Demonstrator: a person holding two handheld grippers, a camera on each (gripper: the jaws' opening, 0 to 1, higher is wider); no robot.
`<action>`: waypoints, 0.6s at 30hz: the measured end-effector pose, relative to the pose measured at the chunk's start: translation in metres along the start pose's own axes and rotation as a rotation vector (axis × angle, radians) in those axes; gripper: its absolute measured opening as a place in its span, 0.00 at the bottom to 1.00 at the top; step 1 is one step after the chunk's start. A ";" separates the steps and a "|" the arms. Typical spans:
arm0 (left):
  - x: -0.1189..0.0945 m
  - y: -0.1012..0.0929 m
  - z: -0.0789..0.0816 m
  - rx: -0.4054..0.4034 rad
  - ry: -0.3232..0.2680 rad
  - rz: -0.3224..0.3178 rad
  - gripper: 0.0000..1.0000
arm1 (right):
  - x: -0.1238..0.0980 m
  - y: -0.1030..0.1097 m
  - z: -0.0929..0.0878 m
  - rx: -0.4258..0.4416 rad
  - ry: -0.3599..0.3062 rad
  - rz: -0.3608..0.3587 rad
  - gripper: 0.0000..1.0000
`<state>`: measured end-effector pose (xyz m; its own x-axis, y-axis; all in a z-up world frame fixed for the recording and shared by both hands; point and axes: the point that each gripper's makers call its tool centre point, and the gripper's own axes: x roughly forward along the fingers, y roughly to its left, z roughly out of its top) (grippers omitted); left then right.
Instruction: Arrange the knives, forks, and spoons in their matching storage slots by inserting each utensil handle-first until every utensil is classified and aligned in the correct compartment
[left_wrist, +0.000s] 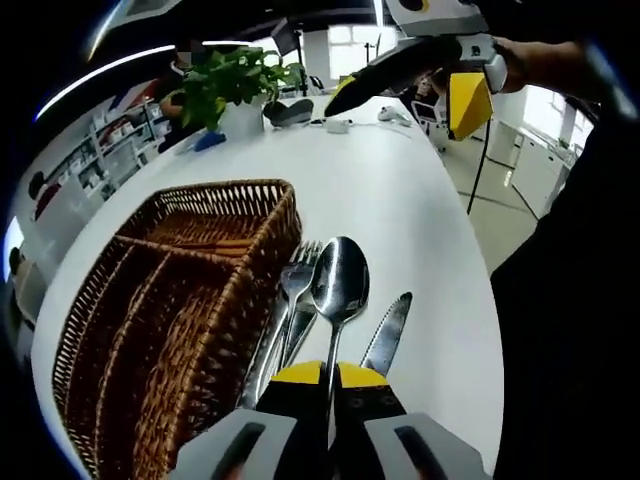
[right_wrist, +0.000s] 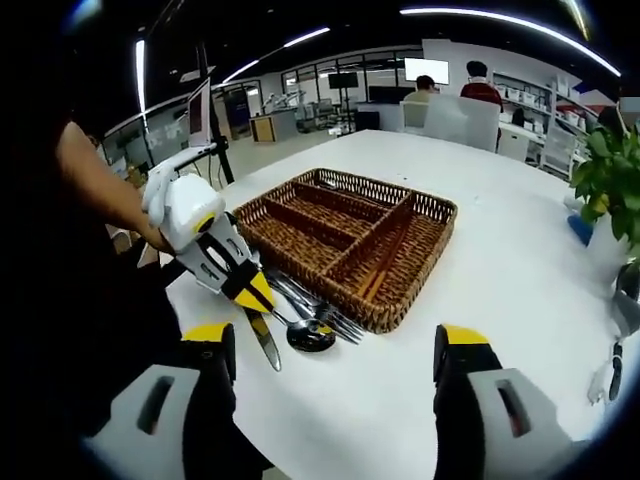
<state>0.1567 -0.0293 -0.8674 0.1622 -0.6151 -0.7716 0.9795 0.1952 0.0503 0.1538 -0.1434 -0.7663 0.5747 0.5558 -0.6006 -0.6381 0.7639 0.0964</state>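
A steel spoon (left_wrist: 340, 278) lies on the white table (left_wrist: 400, 190), its handle running back between the yellow tips of my left gripper (left_wrist: 329, 376), which is shut on it. Left of the spoon lies a fork (left_wrist: 298, 272), and to its right a knife (left_wrist: 389, 334). A wicker basket (left_wrist: 190, 300) with long compartments sits just left of the utensils. In the right gripper view, the left gripper (right_wrist: 255, 296) pinches the spoon (right_wrist: 310, 335) beside the knife (right_wrist: 265, 342), forks (right_wrist: 335, 322) and basket (right_wrist: 350, 230). My right gripper (right_wrist: 337, 342) hovers open above the table's near edge, holding nothing.
A potted plant (left_wrist: 230, 80) stands at the table's far end with small items (left_wrist: 336, 125) near it. The plant (right_wrist: 610, 170) also appears at the right. People (right_wrist: 480, 88) sit at desks beyond. The table's edge (left_wrist: 480, 270) curves close to the knife.
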 end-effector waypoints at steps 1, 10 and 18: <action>0.001 0.001 0.002 -0.002 -0.006 0.005 0.01 | -0.002 -0.001 -0.001 0.006 -0.002 -0.004 0.82; 0.004 0.002 0.001 0.034 0.009 -0.029 0.07 | -0.002 -0.001 -0.004 0.015 0.000 -0.009 0.82; 0.007 0.001 -0.001 0.070 0.026 -0.043 0.07 | -0.003 0.001 -0.003 0.001 0.000 -0.004 0.83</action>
<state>0.1588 -0.0323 -0.8730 0.1175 -0.6014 -0.7903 0.9916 0.1143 0.0604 0.1502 -0.1456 -0.7667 0.5769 0.5529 -0.6012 -0.6353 0.7664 0.0951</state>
